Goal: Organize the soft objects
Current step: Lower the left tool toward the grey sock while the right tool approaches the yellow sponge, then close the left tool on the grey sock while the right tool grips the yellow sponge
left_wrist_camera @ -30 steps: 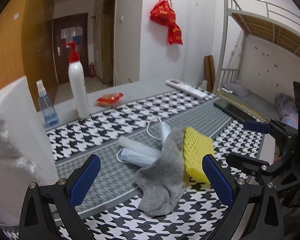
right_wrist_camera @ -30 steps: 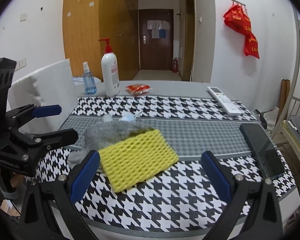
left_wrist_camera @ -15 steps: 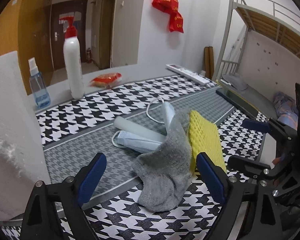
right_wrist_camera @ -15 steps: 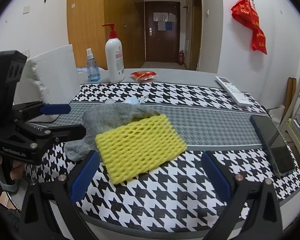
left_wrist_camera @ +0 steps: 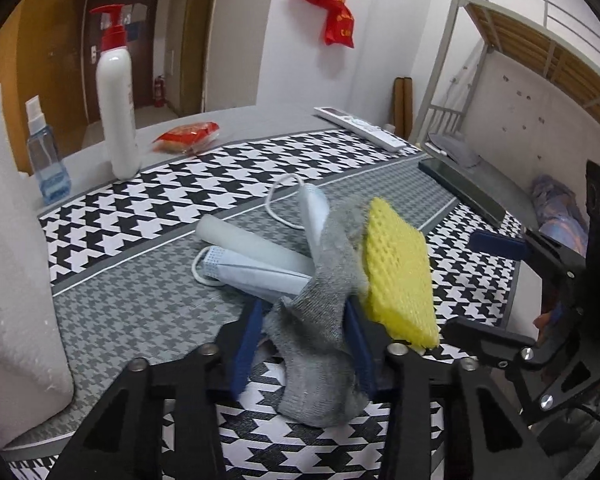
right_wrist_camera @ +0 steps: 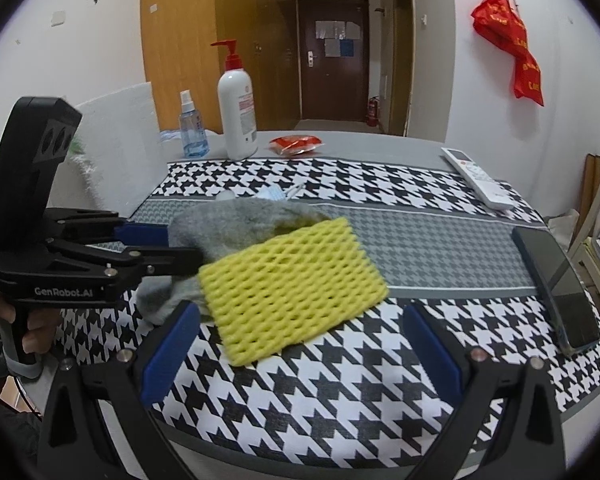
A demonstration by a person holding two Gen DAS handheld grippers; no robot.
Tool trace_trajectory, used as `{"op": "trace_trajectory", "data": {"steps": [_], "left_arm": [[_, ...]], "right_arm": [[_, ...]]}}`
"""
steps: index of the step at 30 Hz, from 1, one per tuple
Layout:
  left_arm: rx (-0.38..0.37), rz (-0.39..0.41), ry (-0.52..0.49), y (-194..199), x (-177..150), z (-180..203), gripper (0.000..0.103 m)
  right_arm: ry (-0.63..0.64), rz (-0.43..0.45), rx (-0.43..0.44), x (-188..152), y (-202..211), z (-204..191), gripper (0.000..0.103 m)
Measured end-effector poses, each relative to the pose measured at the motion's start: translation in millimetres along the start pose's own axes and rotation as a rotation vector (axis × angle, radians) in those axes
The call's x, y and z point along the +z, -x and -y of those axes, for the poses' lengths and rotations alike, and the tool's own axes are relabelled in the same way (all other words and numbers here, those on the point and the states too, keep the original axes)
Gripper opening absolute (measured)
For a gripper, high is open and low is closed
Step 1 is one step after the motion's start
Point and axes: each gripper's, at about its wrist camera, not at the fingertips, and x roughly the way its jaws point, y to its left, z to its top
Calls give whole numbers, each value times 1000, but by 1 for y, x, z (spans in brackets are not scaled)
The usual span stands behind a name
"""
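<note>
The sock (left_wrist_camera: 320, 312) is enclosed between the closing jaws of the left gripper (left_wrist_camera: 304, 344). The sponge (right_wrist_camera: 292, 284) is laid partly upon the sock, ahead of the right gripper (right_wrist_camera: 300, 352). The face masks (left_wrist_camera: 256, 264) are placed beyond the left gripper's tips. The phone (right_wrist_camera: 556, 284) is located right of the right gripper.

White walls (right_wrist_camera: 440, 60); dark brown door (right_wrist_camera: 334, 56) down a hallway, wooden wardrobe (right_wrist_camera: 180, 44) beside it. Metal bunk bed (left_wrist_camera: 512, 40) against the wall. Red bags (right_wrist_camera: 508, 48) hung on a hook. Houndstooth-covered table (right_wrist_camera: 380, 368) in front.
</note>
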Motion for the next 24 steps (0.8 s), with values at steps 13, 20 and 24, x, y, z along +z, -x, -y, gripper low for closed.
{"op": "trace_trajectory", "data": {"steps": [13, 20, 24], "left_arm": [[-46, 3, -2, 5, -3, 1, 18], [-46, 9, 0, 5, -3, 0, 18], [-48, 5, 7, 6, -4, -2, 17]], "right_arm": [[24, -51, 29, 8, -18, -7, 102], [7, -59, 51, 16, -18, -8, 102], [1, -95, 44, 17, -27, -8, 101]]}}
